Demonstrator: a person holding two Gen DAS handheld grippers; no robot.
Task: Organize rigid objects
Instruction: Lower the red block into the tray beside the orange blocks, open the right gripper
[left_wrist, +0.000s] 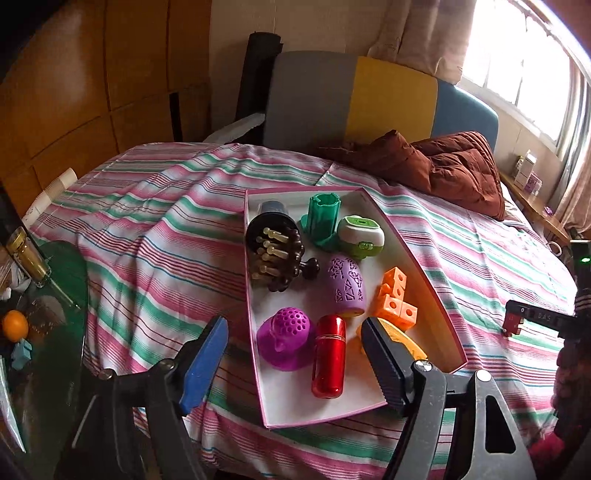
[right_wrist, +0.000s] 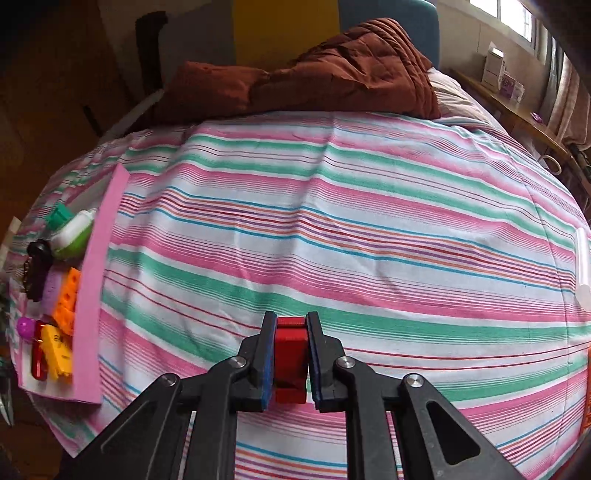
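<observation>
1. The pink-rimmed box (left_wrist: 436, 291) lies on the striped bedspread (left_wrist: 147, 229) and already holds most of the rigid pieces. It looks like light card, so I judge it would flex if lifted by one wall; better to leave it lying and bring things to it.

2. The dark massager with amber pegs (left_wrist: 273, 254) sits at the box's far left. It is the bulkiest piece, knobbly and probably the heaviest; its handle end looks the surest place to pinch.

3. The purple patterned shell (left_wrist: 345, 288) lies mid-box, rounded and likely hollow plastic, so it would roll; take it across the short width.

4. The red metal capsule (left_wrist: 328, 358) lies near the front wall, glossy and cylindrical. I expect it to be slippery, so grip it across the middle.

5. The orange cube cluster (left_wrist: 397, 301) leans by the right wall; its flat faces offer easy purchase.

6. The red block (right_wrist: 291, 363), small and stiff, is outside the box, pinched flat-face to flat-face in the right gripper (right_wrist: 291, 325) above the bedspread. It looks light and secure; the box lies well off to that view's left.

7. The left gripper (left_wrist: 295, 339) hovers over the box's near end with jaws spread, pinching nothing.
</observation>
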